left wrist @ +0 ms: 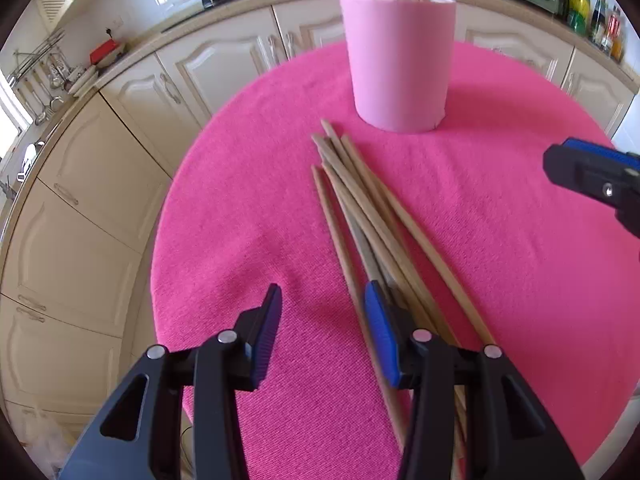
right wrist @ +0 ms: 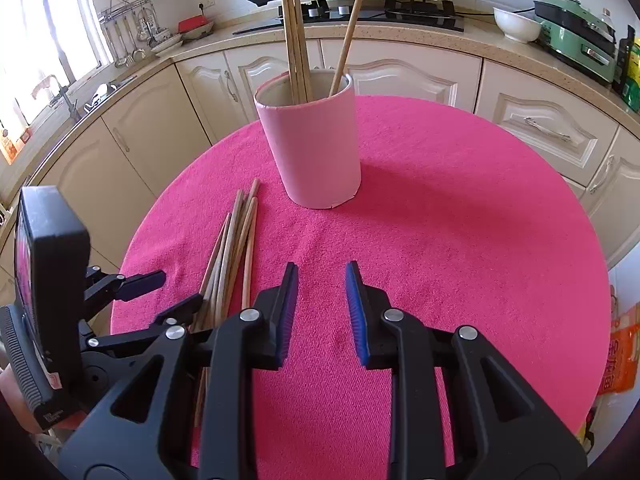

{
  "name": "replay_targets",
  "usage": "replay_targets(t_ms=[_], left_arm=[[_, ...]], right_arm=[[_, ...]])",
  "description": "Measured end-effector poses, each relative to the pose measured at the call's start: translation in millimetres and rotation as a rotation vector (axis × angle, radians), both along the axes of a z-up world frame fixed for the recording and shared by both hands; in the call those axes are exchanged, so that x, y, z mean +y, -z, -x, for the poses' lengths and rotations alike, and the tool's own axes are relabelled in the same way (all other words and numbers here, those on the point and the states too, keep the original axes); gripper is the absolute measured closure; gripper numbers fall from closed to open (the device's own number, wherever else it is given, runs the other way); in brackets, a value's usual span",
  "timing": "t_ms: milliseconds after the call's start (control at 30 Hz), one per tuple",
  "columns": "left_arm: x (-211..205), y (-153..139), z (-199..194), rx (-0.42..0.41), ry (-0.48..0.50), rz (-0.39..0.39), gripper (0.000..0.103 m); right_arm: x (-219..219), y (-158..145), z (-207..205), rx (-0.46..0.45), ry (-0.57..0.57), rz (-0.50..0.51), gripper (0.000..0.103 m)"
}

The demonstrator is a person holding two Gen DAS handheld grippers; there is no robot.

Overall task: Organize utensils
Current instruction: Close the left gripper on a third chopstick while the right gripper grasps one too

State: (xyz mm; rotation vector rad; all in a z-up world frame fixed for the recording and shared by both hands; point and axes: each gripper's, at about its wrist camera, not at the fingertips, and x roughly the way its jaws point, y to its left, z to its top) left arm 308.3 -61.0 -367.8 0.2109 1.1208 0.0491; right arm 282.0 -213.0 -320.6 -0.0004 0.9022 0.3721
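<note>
Round desk (right wrist: 460,240) under a bright pink cloth, filling the middle of both views.

Pink cylindrical holder (right wrist: 312,144) is standing upright at centre top of the right wrist view; in the left wrist view it (left wrist: 398,60) is sitting at upper centre. Several wooden chopsticks (right wrist: 296,32) are leaning inside it, one slanting off to the right.

Loose bundle of chopsticks (left wrist: 360,208) is lying flat on the cloth, fanned, tips pointing toward the holder and stopping just short of its base. In the right wrist view the same bundle (right wrist: 232,256) is lying left of centre.

Left tool (left wrist: 324,332) is hovering at the bottom of its frame, jaws standing apart, nothing pinched between them. Its right finger (left wrist: 382,336) is sitting over the near ends of the bundle; cannot tell whether it is touching them. It is also showing at lower left of the right wrist view (right wrist: 172,292).

Right tool (right wrist: 322,312) is pointing down at bare cloth at lower centre, jaws parted and gripping nothing. Its tip is showing at the right edge of the left wrist view (left wrist: 592,172), well apart from the bundle.
</note>
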Motion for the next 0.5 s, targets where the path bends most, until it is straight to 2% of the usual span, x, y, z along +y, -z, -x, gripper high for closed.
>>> replay_targets(t_ms=[67, 100, 167, 200, 233, 333, 400, 500], left_arm=[[-3.2, 0.9, -4.0, 0.007, 0.001, -0.016, 0.059], [0.0, 1.7, -4.5, 0.013, -0.01, 0.006, 0.059], [17.1, 0.9, -3.5, 0.02, -0.06, 0.118, 0.06], [25.7, 0.4, -3.1, 0.021, -0.083, 0.171, 0.063], [30.6, -0.5, -1.7, 0.016, -0.097, 0.194, 0.074], [47.0, -3.5, -0.3, 0.014, -0.135, 0.251, 0.092], [54.9, -3.7, -0.7, 0.024, -0.151, 0.3, 0.095], [59.8, -4.4, -0.4, 0.032, -0.145, 0.33, 0.097]], right_arm=[[1.9, 1.6, -3.1, 0.021, 0.0, -0.004, 0.078], [3.6, 1.6, -4.4, 0.027, -0.004, -0.005, 0.078], [8.2, 2.6, -6.0, 0.036, -0.026, 0.01, 0.078], [11.1, 3.6, -6.5, 0.042, -0.038, 0.019, 0.078], [13.9, 4.7, -7.8, 0.049, -0.051, 0.022, 0.078], [24.8, 9.8, -12.6, 0.079, -0.082, 0.038, 0.078], [35.3, 15.1, -16.4, 0.114, -0.11, 0.048, 0.078], [52.6, 24.5, -20.3, 0.169, -0.155, 0.089, 0.078]])
